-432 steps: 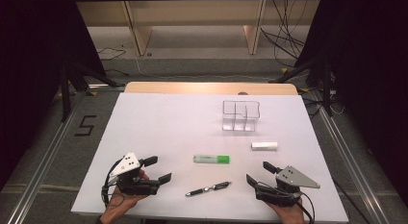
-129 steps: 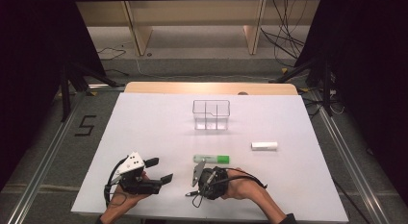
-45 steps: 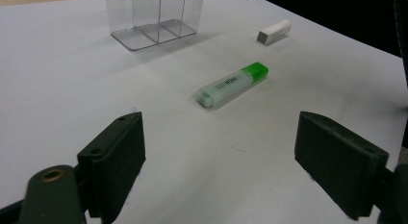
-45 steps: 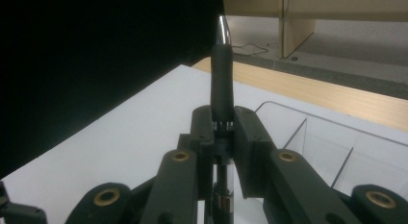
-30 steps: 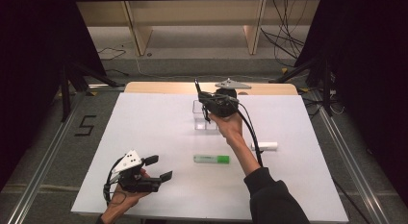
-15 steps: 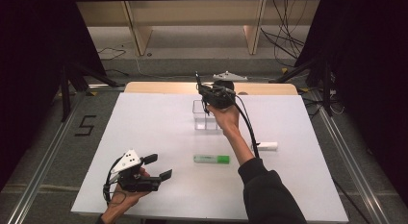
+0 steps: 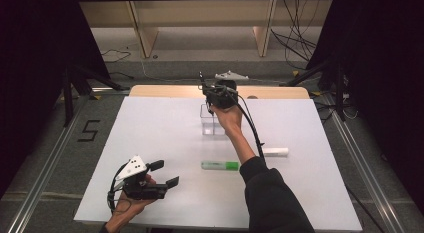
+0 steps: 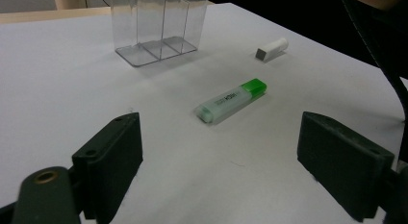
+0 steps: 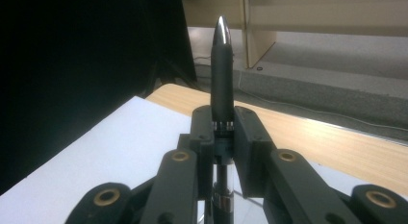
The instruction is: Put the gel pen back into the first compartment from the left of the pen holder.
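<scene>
Fingers of the right gripper [image 9: 222, 137] clamp a black pen [image 9: 222, 75]; left gripper [image 8: 221, 171] gapes empty.

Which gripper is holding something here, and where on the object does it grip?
The right gripper clamps a black pen around mid-barrel. The left gripper is open, holding nothing.

White rectangular table [image 7: 150, 143]: clear plastic three-compartment organiser [image 7: 212, 124], green-capped highlighter [image 7: 220, 165], small white cylindrical cap [image 7: 275, 152].
</scene>
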`<act>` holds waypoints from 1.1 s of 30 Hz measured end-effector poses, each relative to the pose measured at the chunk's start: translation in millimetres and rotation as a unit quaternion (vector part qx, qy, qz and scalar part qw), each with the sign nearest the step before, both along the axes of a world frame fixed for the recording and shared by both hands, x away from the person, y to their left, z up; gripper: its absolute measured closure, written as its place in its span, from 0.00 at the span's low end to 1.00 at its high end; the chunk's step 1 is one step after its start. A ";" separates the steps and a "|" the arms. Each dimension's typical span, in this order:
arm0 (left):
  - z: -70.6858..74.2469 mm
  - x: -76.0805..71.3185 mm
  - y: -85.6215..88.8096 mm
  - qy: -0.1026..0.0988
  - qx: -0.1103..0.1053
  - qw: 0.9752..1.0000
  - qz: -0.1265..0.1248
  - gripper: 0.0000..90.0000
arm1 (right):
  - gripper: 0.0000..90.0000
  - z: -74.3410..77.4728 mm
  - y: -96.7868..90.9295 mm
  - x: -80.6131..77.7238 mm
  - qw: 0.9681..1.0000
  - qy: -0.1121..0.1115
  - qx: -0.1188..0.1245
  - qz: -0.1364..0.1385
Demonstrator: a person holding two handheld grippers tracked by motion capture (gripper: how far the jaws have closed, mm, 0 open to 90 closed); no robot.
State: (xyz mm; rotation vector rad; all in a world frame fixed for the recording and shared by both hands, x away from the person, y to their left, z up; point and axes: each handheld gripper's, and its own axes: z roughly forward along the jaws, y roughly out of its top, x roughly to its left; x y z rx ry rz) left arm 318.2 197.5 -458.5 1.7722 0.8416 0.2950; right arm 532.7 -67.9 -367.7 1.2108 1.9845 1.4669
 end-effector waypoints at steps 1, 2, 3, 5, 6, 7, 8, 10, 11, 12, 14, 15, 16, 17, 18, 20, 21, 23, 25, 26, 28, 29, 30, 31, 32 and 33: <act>0.0 0.0 0.0 0.000 0.000 1.000 0.000 0.18 | 0.89 -0.1 0.3 1.1 1.000 0.000 0.001 -0.001; -0.1 0.1 -0.2 0.000 -0.002 1.000 0.001 0.18 | 0.89 -0.1 0.3 1.1 1.000 0.000 0.001 -0.001; 0.0 0.2 -0.3 0.001 -0.003 1.000 0.001 0.18 | 0.89 -0.3 0.7 3.0 1.000 -0.001 0.001 -0.003; 0.0 0.2 -0.2 0.001 -0.002 1.000 0.000 0.18 | 0.89 -0.4 1.1 6.6 1.000 0.000 0.005 -0.006; 0.2 0.2 -0.3 0.001 -0.001 1.000 -0.001 0.18 | 0.89 -0.6 1.6 7.5 1.000 0.000 0.005 -0.008; 0.3 0.1 -0.2 0.001 0.002 1.000 -0.003 0.18 | 0.89 -0.9 2.0 8.1 1.000 0.000 0.005 -0.009; 0.4 0.0 -0.5 0.001 0.002 1.000 -0.003 0.18 | 0.89 -1.3 2.2 8.7 1.000 -0.002 0.003 -0.010; 0.8 -0.9 -1.2 0.001 -0.001 1.000 -0.003 0.18 | 0.89 -2.7 2.8 9.9 1.000 -0.004 0.004 -0.013; 0.8 -0.5 -1.0 0.000 0.000 1.000 -0.004 0.18 | 0.89 -3.7 2.9 11.0 1.000 -0.002 0.005 -0.015; 0.8 -0.5 -1.0 0.000 0.000 1.000 -0.004 0.18 | 0.89 -5.0 2.9 12.4 1.000 0.000 0.008 -0.016; 0.8 0.0 -0.7 0.000 0.003 1.000 -0.005 0.18 | 0.89 -7.4 3.3 14.2 1.000 0.004 0.011 -0.020; 0.8 -0.2 -0.9 0.001 0.000 1.000 -0.004 0.18 | 0.89 -8.3 3.9 14.5 1.000 0.005 0.008 -0.020; 0.8 -0.1 -0.8 0.000 0.001 1.000 -0.004 0.18 | 0.89 -9.1 4.4 14.6 1.000 0.004 0.003 -0.020; 0.7 0.0 -0.8 -0.001 0.000 1.000 -0.004 0.18 | 0.89 -9.7 5.0 14.5 1.000 0.004 -0.002 -0.020; 0.7 0.0 -0.8 -0.001 0.000 1.000 -0.004 0.18 | 0.89 -10.2 5.3 14.4 1.000 0.004 -0.003 -0.019; 0.7 -0.1 -1.0 0.000 0.000 1.000 -0.004 0.18 | 0.89 -11.8 6.2 14.8 1.000 0.005 -0.004 -0.016; 0.9 -0.5 -1.4 0.001 -0.001 1.000 -0.004 0.18 | 0.89 -12.6 6.8 14.9 1.000 0.004 -0.005 -0.015; 0.9 -0.7 -1.5 0.000 -0.002 1.000 -0.005 0.18 | 0.89 -14.3 8.5 15.0 1.000 0.004 -0.006 -0.013; 0.7 -0.5 -1.6 0.001 -0.002 1.000 -0.005 0.18 | 0.89 -15.3 10.2 14.6 1.000 0.004 -0.010 -0.012; 0.7 -0.5 -1.6 0.001 -0.002 1.000 -0.005 0.18 | 0.89 -15.3 10.2 14.6 1.000 0.004 -0.010 -0.012; 0.8 -0.6 -1.7 0.001 0.001 1.000 -0.007 0.18 | 0.89 -16.6 11.4 14.4 1.000 0.005 -0.011 -0.011; 0.9 -0.8 -1.8 0.001 0.000 1.000 -0.008 0.18 | 0.89 -17.0 11.5 14.4 1.000 0.005 -0.012 -0.012; 0.8 -0.8 -1.8 0.001 0.000 1.000 -0.009 0.18 | 0.89 -17.5 11.5 14.4 1.000 0.006 -0.013 -0.012; 0.8 -0.8 -1.8 0.001 0.000 1.000 -0.009 0.18 | 0.89 -18.1 11.6 14.3 1.000 0.007 -0.015 -0.011; 0.7 -0.7 -1.7 0.002 0.001 1.000 -0.009 0.18 | 0.89 -18.7 11.7 14.0 1.000 0.007 -0.017 -0.011; 0.5 -0.4 -2.0 0.002 0.002 1.000 -0.009 0.18 | 0.89 -19.5 11.6 14.2 1.000 0.007 -0.019 -0.010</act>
